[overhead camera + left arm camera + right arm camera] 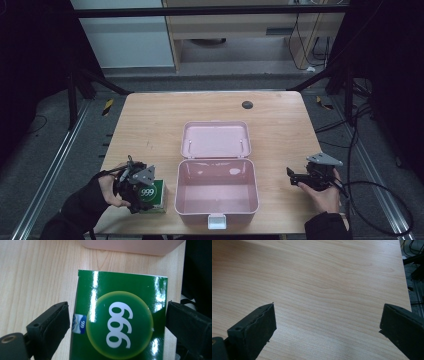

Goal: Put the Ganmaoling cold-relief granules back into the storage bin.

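Straddling the green 999 medicine box (117, 322), our left gripper (117, 322) has its 2 black jaws spread, 1 on each side of the carton, the left jaw close to the carton's edge and the right jaw just at the other edge; we cannot tell whether either pad is pressing yet, so we read the gripper as released rather than clamped. From the high view, the left gripper (136, 186) sits over that box (151, 196) at the near left of the wooden table (150, 125), just beside the open pink plastic case (216, 192), whose lid (215, 139) lies flat behind it. Our right gripper (299, 178) rests well apart at the near right, jaws wide over bare wood, holding nothing. We judge the step in hand to be the grasp of the carton. Next we would need to squeeze the jaws squarely on its 2 sides, lift, and carry it over the case's left wall into the empty tub.
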The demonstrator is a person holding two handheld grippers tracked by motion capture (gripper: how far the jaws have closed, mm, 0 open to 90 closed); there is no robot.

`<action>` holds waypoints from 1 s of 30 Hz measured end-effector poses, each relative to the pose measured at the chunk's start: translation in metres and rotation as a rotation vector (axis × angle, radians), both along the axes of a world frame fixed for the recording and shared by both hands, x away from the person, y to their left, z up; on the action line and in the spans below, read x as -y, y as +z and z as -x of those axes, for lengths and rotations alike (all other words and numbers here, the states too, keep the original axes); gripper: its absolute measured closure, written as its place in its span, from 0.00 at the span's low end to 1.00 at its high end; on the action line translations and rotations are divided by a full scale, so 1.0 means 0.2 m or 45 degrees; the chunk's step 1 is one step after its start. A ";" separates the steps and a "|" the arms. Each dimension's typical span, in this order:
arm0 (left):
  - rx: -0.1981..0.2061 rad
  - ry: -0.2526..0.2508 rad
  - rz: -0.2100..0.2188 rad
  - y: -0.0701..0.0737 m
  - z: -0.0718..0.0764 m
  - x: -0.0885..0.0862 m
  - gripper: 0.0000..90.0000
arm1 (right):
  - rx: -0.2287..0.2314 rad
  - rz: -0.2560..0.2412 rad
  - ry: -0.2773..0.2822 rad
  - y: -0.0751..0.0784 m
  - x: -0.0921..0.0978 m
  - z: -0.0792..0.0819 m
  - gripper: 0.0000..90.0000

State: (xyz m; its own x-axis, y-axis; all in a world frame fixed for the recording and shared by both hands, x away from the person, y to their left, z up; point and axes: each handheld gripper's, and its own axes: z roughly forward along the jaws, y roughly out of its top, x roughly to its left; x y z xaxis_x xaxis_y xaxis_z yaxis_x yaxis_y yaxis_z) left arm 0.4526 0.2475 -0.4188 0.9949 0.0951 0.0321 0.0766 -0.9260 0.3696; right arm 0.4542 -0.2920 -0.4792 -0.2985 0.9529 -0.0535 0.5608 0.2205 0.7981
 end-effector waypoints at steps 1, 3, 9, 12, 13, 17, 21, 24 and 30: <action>-0.003 0.003 -0.003 -0.02 0.00 0.00 0.06 | -0.001 0.002 0.004 0.00 0.00 0.00 0.01; -0.008 0.006 0.002 -0.03 0.00 0.00 0.06 | -0.004 0.004 0.006 0.00 0.00 0.00 0.01; -0.029 0.001 -0.005 -0.07 -0.02 0.01 0.09 | -0.014 0.010 0.017 -0.01 -0.01 0.00 0.01; -0.043 0.001 -0.007 -0.09 -0.02 0.01 0.10 | -0.020 0.010 0.020 -0.01 -0.01 0.00 0.01; -0.052 0.002 -0.011 -0.09 -0.02 0.01 0.11 | -0.018 0.013 0.021 -0.01 -0.01 -0.01 0.01; -0.062 0.009 -0.001 -0.10 -0.03 0.00 0.13 | -0.026 0.007 0.024 -0.02 -0.01 -0.01 0.01; -0.069 0.016 -0.004 -0.09 -0.02 0.00 0.15 | -0.029 0.006 0.026 -0.02 -0.01 -0.01 0.01; -0.069 0.014 -0.003 -0.08 -0.03 0.00 0.16 | -0.032 0.003 0.027 -0.02 -0.01 -0.01 0.01; -0.069 0.015 0.013 -0.04 -0.01 -0.02 0.16 | -0.031 0.012 0.031 -0.02 -0.01 -0.01 0.01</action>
